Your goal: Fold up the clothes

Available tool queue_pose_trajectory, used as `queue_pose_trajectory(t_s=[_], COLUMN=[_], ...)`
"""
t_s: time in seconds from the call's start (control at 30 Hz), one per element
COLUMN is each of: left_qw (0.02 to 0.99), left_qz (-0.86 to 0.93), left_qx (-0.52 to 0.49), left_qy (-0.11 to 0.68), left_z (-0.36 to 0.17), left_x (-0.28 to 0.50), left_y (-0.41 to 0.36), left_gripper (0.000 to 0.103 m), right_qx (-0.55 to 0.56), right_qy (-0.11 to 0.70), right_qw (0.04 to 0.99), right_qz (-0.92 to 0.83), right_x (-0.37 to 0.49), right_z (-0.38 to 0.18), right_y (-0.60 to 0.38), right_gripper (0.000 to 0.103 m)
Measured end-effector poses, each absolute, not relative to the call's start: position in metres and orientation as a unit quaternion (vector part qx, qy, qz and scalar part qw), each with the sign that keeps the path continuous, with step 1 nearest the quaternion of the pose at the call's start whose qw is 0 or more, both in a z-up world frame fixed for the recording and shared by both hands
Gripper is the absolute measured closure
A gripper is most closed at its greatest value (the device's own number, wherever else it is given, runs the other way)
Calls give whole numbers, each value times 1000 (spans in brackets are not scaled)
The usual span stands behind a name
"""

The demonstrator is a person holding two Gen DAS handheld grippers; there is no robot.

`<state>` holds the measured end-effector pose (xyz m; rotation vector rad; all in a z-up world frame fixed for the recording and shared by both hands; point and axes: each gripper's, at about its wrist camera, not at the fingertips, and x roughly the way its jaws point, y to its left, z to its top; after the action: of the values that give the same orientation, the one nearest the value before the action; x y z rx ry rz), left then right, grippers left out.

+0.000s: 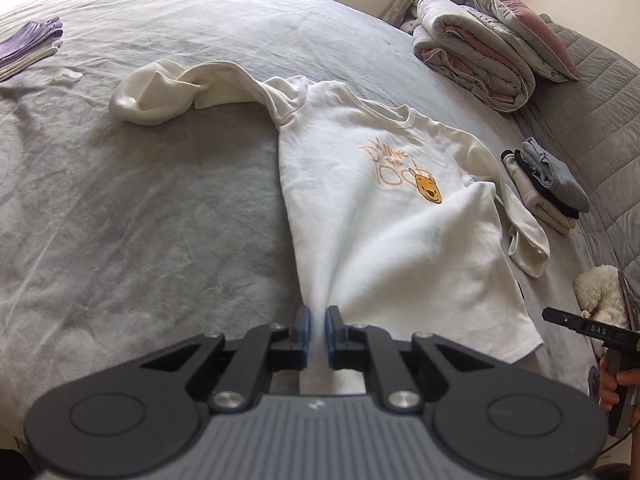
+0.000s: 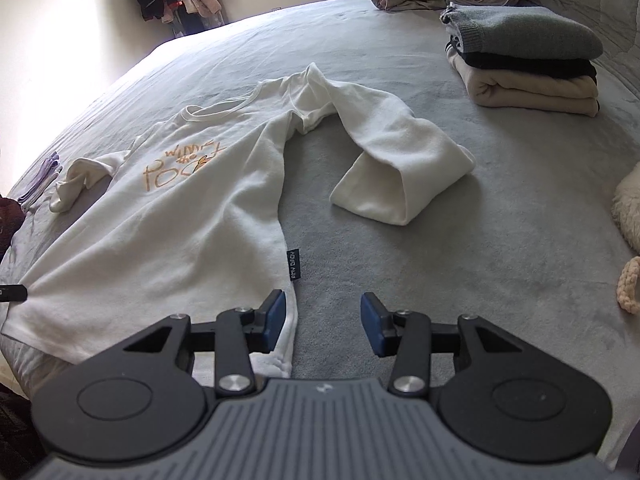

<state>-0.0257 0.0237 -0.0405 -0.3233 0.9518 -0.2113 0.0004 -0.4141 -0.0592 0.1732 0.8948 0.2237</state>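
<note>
Left claw is pinching the bottom hem of the white sweatshirt, its blue pads pressed close with a ridge of cloth drawn up between them. Right claw is spread wide just above the grey bed cover, with its left pad over the sweatshirt's other bottom corner and nothing between the pads but bedding. The sweatshirt lies front-up on the bed, orange lettering and a bear face on its chest; one long sleeve is flung out to the side and doubled back on itself, the other sleeve lies bunched out past the opposite shoulder. A stack of folded clothes sits well apart near the head of the bed, beside a rolled quilt with a pillow leaning on it. Some purple folded items lie at the far edge.
</note>
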Motion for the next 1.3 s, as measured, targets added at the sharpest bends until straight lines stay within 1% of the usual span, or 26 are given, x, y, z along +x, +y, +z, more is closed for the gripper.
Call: queue_pose_trajectory(t_s=[0.1, 0.17, 0.3, 0.4, 0.5, 0.53, 0.7, 0.77, 0.9, 1.07, 1.17, 1.2, 1.27, 1.3], left_qw=[875, 872, 860, 860, 862, 860, 853, 858, 860, 859, 861, 862, 863, 864], left_qz=[-97, -96, -89, -76, -67, -64, -38, -31, -18, -18, -20, -21, -22, -23], left_qx=[-157, -172, -201, -219, -243, -251, -267, -264, -276, -294, -300, -301, -304, -306], left_qy=[448, 449, 461, 455, 441, 439, 446, 439, 429, 420, 411, 408, 402, 400], left_z=[-43, -48, -66, -70, -72, -74, -81, -80, -83, -101, -105, -106, -107, -108], left_x=[-26, -24, -15, -6, 7, 12, 49, 62, 85, 98, 104, 106, 110, 112], left_y=[32, 40, 50, 55, 57, 55, 47, 44, 46, 48, 47, 46, 44, 43], left_gripper=[94, 90, 91, 91, 90, 90, 87, 82, 81, 81, 81, 81, 81, 81], right_qx=[97, 111, 140, 148, 139, 134, 118, 121, 121, 117, 131, 138, 159, 176], right_qy=[441, 447, 463, 471, 474, 474, 466, 466, 478, 492, 473, 462, 440, 429], right_qw=[885, 880, 867, 862, 862, 863, 870, 870, 863, 855, 861, 865, 873, 876], right_qz=[114, 118, 117, 115, 113, 112, 107, 106, 110, 119, 134, 137, 136, 137], right_x=[-2, -3, -4, -3, 0, 0, -4, -6, -6, -3, 0, 2, 9, 14], right_z=[-60, -61, -69, -75, -81, -81, -76, -74, -76, -77, -71, -68, -64, -63], right_y=[-413, -414, -412, -406, -396, -393, -391, -396, -401, -403, -406, -408, -413, -416], right_gripper=[57, 58, 65, 69, 91, 92, 94, 94, 95, 95, 90, 86, 75, 64])
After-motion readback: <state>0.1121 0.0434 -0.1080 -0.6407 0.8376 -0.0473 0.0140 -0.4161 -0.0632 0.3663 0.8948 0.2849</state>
